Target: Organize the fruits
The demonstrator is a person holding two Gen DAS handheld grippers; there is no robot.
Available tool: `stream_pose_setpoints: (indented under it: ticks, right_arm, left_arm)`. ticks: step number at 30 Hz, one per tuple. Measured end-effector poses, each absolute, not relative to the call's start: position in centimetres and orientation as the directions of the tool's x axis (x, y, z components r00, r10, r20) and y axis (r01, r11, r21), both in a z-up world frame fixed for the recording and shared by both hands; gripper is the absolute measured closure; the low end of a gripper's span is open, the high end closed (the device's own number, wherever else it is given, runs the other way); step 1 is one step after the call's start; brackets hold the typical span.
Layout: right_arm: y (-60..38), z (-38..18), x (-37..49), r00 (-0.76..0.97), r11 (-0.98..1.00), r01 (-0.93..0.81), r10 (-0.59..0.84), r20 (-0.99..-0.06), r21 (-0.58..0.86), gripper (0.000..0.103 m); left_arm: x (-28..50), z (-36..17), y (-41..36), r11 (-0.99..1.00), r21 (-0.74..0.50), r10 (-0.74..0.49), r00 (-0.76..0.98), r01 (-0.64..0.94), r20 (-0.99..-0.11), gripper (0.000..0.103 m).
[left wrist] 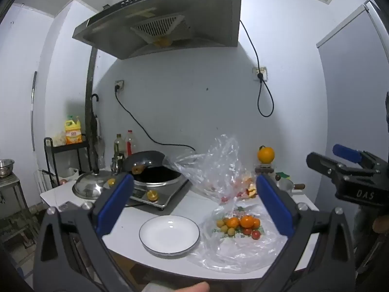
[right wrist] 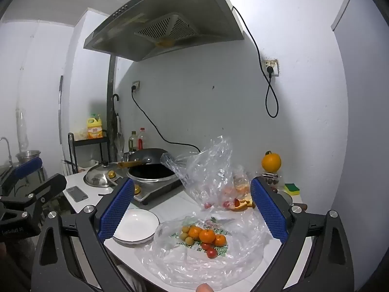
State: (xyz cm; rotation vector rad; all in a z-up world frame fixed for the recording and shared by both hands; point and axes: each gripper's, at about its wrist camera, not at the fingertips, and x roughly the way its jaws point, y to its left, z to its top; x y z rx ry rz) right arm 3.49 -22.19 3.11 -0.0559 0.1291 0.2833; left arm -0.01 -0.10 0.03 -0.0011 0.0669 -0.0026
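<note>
Beside the white plate (left wrist: 169, 234) on the desk (left wrist: 126, 221), to its right, lies the clear plastic bag (right wrist: 194, 262), and on it sits the small heap of fruits (right wrist: 203, 239): some orange mandarins (right wrist: 207, 235), a few red cherry tomatoes (right wrist: 211, 252) and some pale yellow-green little fruits (right wrist: 186, 235). The plate has nothing on it. My left gripper (left wrist: 192, 205) stands wide open above the near edge of the desk, with the plate and the fruits seen between its blue pads (left wrist: 114, 204), and it holds nothing. My right gripper (right wrist: 192, 210) is also wide open and holds nothing; it hangs over the bag, to the right of the plate. Behind the plate is the stove (left wrist: 155, 194) with a black wok (left wrist: 155, 175) on it, and left of the stove a steel lid (left wrist: 91, 185) rests on the desk. Behind the fruits a second part of the plastic stands up crumpled, with some peel (right wrist: 242, 203) near it. Far right of the plate, by the wall, one big orange (left wrist: 266, 155) sits on a small stand.
</note>
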Motion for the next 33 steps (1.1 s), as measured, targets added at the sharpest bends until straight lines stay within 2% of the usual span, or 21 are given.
stream_pose_setpoints:
  ticks: [4, 33]
  right_arm:
    - [-22.3, 3.0, 3.6, 0.953, 0.96, -0.277, 0.269, -0.139, -0.04, 0.005]
    - [-23.7, 3.0, 3.3, 0.955, 0.963, -0.268, 0.264, -0.132, -0.012, 0.005]
  left_arm:
    - [0.1, 0.2, 0.0, 1.0, -0.028, -0.016, 0.996, 0.013, -0.089, 0.001]
    - [0.1, 0.0, 0.1, 0.999, -0.03, 0.01, 0.996, -0.012, -0.083, 0.001]
